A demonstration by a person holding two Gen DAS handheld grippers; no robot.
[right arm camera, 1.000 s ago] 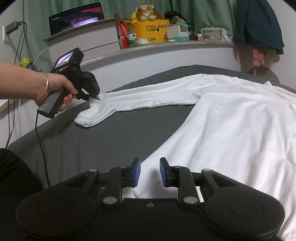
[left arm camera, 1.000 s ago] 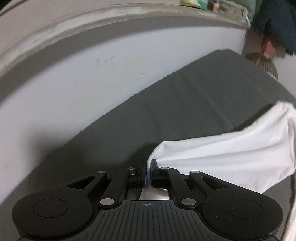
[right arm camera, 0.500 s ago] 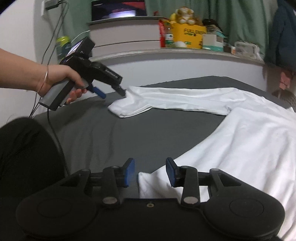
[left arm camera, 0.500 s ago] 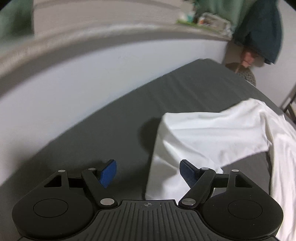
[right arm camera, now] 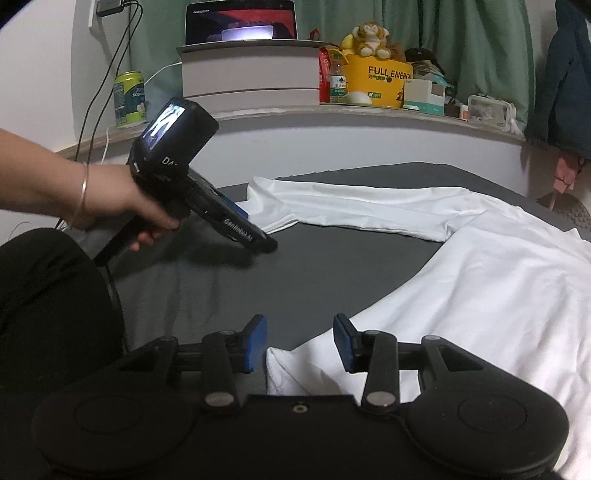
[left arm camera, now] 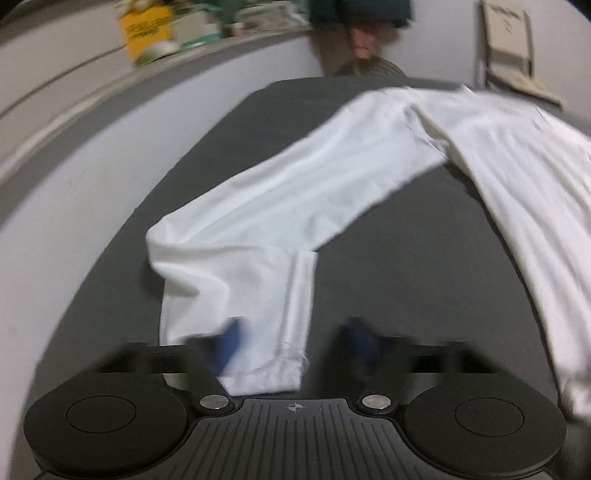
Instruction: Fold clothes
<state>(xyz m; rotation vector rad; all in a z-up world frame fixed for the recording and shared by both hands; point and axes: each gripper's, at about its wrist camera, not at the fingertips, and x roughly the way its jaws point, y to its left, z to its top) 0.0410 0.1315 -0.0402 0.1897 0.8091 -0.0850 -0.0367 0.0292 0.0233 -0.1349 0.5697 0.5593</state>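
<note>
a white long-sleeved shirt is lying spread on a dark grey bed sheet, its body filling the 3 o'clock side of the right wrist view and one sleeve stretching toward 10 o'clock, along the pale bed surround. the left gripper is hanging with its blue-padded jaws wide apart and gripping nothing; in its own blurred view the sleeve's cuff is lying between the pads, at 6 o'clock, the sleeve bending back on itself above it. a person's hand with a thin bracelet is holding that tool at 9 o'clock of the right wrist view, its tip just beside the sleeve end. the right gripper is likewise standing open, its pads apart and a corner of the shirt's hem sitting between them, unpinched. a shelf behind the bed is carrying a yellow box, a soft toy, a green can and a lit screen.
</note>
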